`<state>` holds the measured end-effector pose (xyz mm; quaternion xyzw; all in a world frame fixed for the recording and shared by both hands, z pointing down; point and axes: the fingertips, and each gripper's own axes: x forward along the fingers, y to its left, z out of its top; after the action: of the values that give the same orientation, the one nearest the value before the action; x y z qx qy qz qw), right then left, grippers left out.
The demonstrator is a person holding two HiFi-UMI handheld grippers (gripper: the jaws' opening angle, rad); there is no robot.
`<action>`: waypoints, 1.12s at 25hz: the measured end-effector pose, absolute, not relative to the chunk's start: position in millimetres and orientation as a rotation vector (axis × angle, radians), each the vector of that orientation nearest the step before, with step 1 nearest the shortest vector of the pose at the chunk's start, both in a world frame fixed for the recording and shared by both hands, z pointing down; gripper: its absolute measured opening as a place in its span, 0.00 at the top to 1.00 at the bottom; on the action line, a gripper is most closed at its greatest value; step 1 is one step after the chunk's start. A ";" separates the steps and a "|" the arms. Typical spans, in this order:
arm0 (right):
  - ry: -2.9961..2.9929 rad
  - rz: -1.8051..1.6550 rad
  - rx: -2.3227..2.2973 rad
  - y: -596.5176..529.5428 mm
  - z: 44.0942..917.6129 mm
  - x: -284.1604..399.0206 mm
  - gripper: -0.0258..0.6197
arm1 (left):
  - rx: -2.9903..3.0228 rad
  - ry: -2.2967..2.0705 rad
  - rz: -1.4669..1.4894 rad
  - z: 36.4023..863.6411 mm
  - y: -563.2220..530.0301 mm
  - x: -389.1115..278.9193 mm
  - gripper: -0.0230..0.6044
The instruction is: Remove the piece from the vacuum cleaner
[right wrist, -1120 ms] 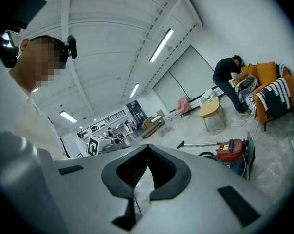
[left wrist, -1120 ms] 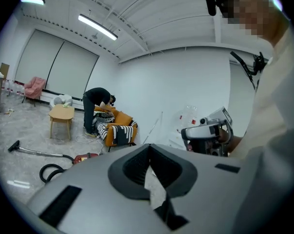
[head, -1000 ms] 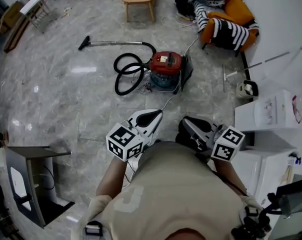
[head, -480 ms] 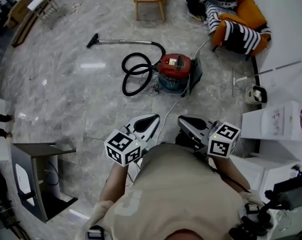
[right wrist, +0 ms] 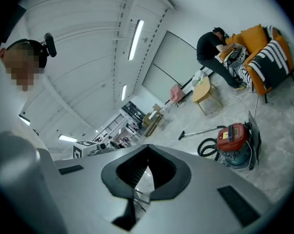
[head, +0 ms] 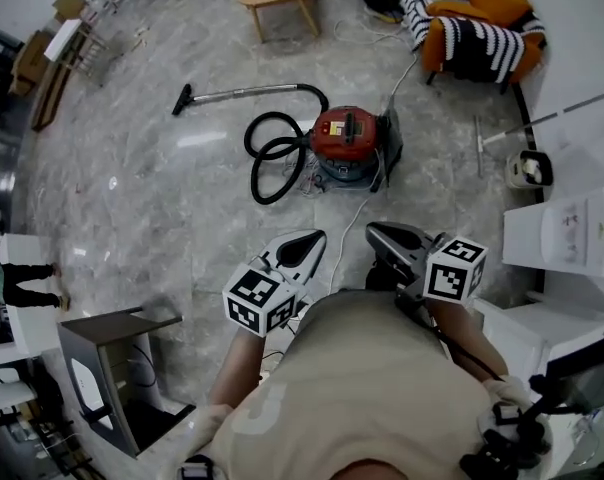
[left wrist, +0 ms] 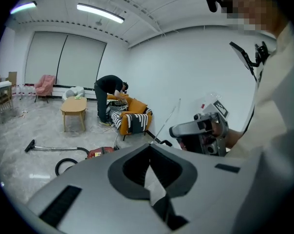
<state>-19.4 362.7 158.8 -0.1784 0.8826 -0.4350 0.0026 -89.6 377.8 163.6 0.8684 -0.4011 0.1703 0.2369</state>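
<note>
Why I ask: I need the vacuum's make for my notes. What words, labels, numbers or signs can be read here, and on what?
No text can be read in any view.
On the vacuum cleaner, a yellow label: too small to read.
On the white box, faint pink marks: too blurred to read.
The marker cube on the left gripper, and the one on the right gripper: square patterns, no words.
</note>
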 end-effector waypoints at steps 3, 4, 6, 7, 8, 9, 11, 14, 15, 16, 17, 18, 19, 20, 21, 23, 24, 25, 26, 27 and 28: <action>2.745 -1.358 -0.575 328.3 160.5 9.7 0.96 | 2.412 -1.137 0.500 151.0 340.3 -59.2 0.97; 2.748 -1.355 -0.574 318.0 162.0 18.1 0.96 | 2.443 -1.156 0.513 144.0 328.3 -48.2 0.97; 2.762 -1.353 -0.559 300.3 166.0 33.2 0.96 | 2.504 -1.175 0.544 134.3 308.8 -25.6 0.97; 2.772 -1.350 -0.549 292.2 167.5 39.8 0.96 | 2.520 -1.176 0.555 133.1 300.5 -15.5 0.97; 2.782 -1.341 -0.538 283.9 168.0 45.5 0.96 | 2.522 -1.174 0.565 134.3 292.5 -7.2 0.97; 2.791 -1.326 -0.528 275.8 167.6 50.5 0.96 | 2.514 -1.170 0.577 137.1 285.2 -0.7 0.97; 2.799 -1.300 -0.519 263.4 166.3 59.4 0.96 | 2.501 -1.156 0.603 141.5 275.8 9.3 0.97; 2.780 -1.295 -0.535 252.9 167.9 71.2 0.96 | 2.498 -1.137 0.649 143.5 269.4 15.6 0.97; 2.772 -1.299 -0.539 250.7 168.6 72.9 0.96 | 2.488 -1.139 0.660 144.0 266.3 14.2 0.97; 2.769 -1.304 -0.536 249.7 169.2 73.1 0.96 | 2.481 -1.149 0.660 144.1 262.2 12.0 0.97; 2.770 -1.308 -0.527 249.9 169.6 72.3 0.96 | 2.479 -1.160 0.650 143.8 257.4 9.7 0.97; 2.775 -1.308 -0.517 250.4 169.7 71.1 0.96 | 2.477 -1.168 0.639 143.8 252.8 8.1 0.97; 2.782 -1.306 -0.509 250.3 169.4 70.4 0.96 | 2.475 -1.168 0.632 144.5 248.4 7.4 0.97; 2.786 -1.300 -0.512 248.4 168.9 71.1 0.96 | 2.475 -1.161 0.631 145.5 244.1 7.7 0.97; 2.785 -1.293 -0.528 244.4 168.1 73.5 0.96 | 2.482 -1.147 0.633 146.5 239.3 8.9 0.97; 2.767 -1.280 -0.594 232.0 166.7 81.7 0.96 | 2.517 -1.103 0.641 148.0 229.0 12.6 0.97; 2.753 -1.277 -0.633 225.4 166.4 85.5 0.96 | 2.539 -1.079 0.644 148.4 223.7 13.8 0.97; 2.738 -1.276 -0.671 219.5 166.4 88.2 0.96 | 2.557 -1.056 0.644 148.6 218.5 13.9 0.97; 2.724 -1.277 -0.707 214.3 167.0 89.6 0.96 | 2.571 -1.039 0.639 148.3 212.8 12.7 0.97; 2.713 -1.281 -0.741 209.7 168.3 89.4 0.96 | 2.587 -1.027 0.629 147.8 206.2 10.0 0.97; 2.703 -1.287 -0.770 205.3 170.1 87.3 0.96 | 2.602 -1.019 0.618 147.4 199.1 5.8 0.97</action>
<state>87.3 205.3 170.1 -0.2490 0.8741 -0.4162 0.0251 5.8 199.1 147.4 0.9003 -0.3524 0.2139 0.1395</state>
